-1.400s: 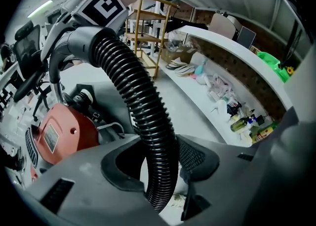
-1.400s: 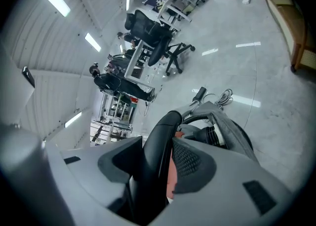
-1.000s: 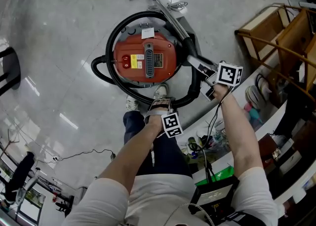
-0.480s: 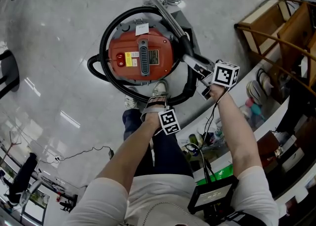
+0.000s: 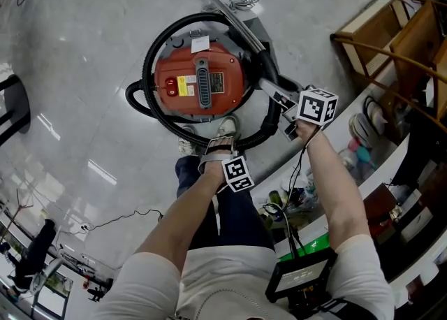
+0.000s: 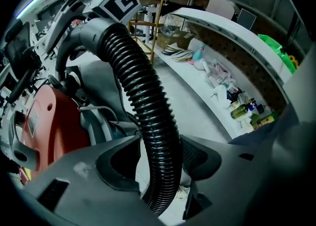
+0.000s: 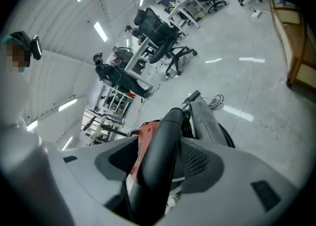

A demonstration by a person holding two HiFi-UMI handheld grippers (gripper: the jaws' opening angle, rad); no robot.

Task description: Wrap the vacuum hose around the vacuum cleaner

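Left gripper: jaws just opening, slack around ribbed hose, left pad clear of it.
Hose: looped round red vacuum cleaner on floor.
Right gripper: jaws just opening, loose around smooth handle tube.
Tip: back both straight off, don't drag the loop.

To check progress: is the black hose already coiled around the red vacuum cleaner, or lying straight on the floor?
Coiled: the head view shows the hose ringing the red vacuum cleaner almost completely.
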